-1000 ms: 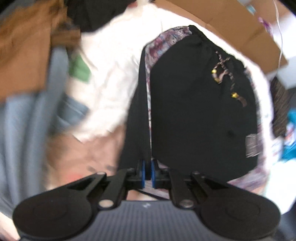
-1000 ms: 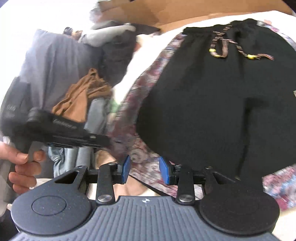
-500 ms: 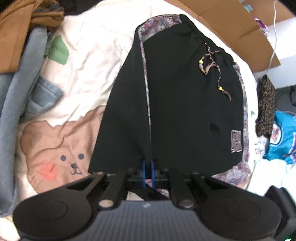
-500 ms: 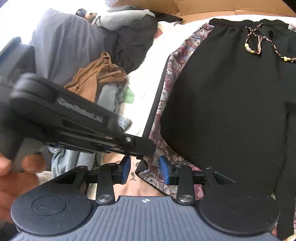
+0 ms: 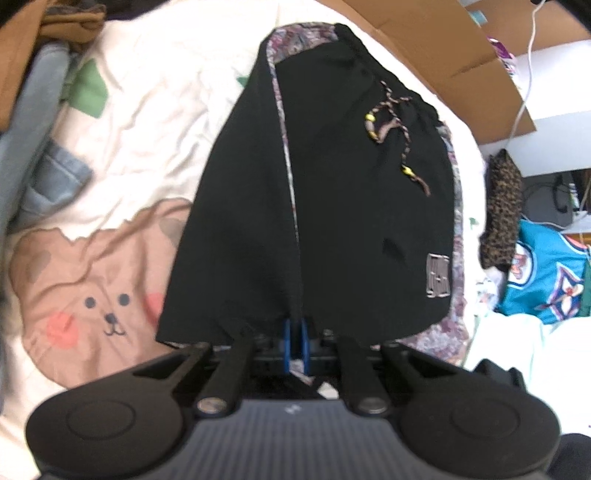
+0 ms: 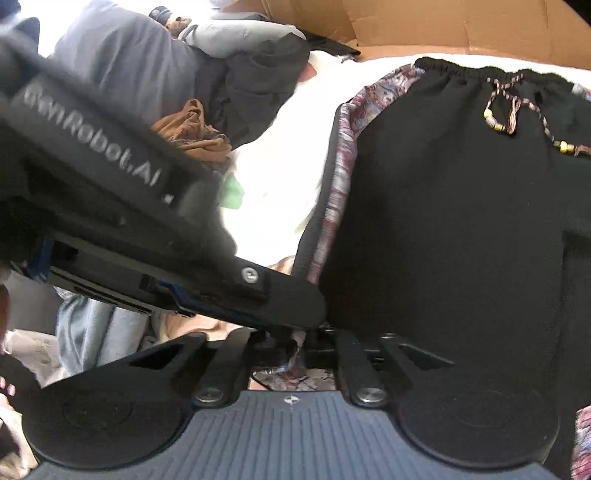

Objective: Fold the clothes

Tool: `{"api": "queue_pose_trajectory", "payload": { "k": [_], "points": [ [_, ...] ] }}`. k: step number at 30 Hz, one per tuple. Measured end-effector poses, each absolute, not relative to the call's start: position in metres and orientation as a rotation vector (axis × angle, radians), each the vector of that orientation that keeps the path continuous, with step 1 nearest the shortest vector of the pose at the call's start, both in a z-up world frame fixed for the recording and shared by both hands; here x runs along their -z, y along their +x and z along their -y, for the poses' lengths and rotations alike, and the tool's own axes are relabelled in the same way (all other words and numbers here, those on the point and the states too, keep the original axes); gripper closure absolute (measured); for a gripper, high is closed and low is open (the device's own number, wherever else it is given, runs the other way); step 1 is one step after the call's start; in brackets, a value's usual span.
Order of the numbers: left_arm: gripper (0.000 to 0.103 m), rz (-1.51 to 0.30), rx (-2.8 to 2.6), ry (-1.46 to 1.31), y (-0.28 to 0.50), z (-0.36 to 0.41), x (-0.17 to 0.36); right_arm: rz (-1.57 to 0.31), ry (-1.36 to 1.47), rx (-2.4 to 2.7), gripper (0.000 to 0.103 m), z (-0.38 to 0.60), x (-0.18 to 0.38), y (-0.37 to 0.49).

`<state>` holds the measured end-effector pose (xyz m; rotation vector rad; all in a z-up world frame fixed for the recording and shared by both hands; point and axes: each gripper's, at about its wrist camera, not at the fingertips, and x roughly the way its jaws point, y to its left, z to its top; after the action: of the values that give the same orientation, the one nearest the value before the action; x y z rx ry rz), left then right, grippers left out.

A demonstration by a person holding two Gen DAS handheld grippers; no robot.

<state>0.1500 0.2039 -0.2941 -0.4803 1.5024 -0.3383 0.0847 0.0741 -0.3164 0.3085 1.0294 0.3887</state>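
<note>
Black shorts on bedsheet; left gripper and right gripper both pinch hem.

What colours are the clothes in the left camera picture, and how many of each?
Black: 1, shorts
Brown: 1, top
Blue: 1, jeans
Teal: 1, jersey
Leopard print: 1, cloth
Total: 5

Black shorts — paisley purple side stripe, yellow-beaded cord; cream blanket — tan bear print.
</note>
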Motion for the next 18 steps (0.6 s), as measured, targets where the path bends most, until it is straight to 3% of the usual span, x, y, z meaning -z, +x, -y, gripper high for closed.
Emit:
{"api": "queue_pose_trajectory", "payload": {
  "k": [3, 5, 7, 18],
  "points": [
    [0.089, -1.496, 0.378, -0.440, 0.154, -0.198, 0.288, -1.030, 0.309, -0.402, 0.102, -0.069, 0.315, 0.085],
    [0.059, -1.467, 0.393, -0.439, 0.156, -0.197, 0.280, -1.030, 0.319, -0.407, 0.102, -0.060, 0.313, 0.085],
    [0.046, -1.427, 0.400, -0.435, 0.157, -0.196, 0.272, -1.041, 0.332, -0.408, 0.102, -0.052, 0.312, 0.087],
    [0.045, -1.371, 0.267, -0.406, 0.158, -0.190, 0.258, -1.052, 0.389, -0.418, 0.102, -0.004, 0.293, 0.093]
  ]
}}
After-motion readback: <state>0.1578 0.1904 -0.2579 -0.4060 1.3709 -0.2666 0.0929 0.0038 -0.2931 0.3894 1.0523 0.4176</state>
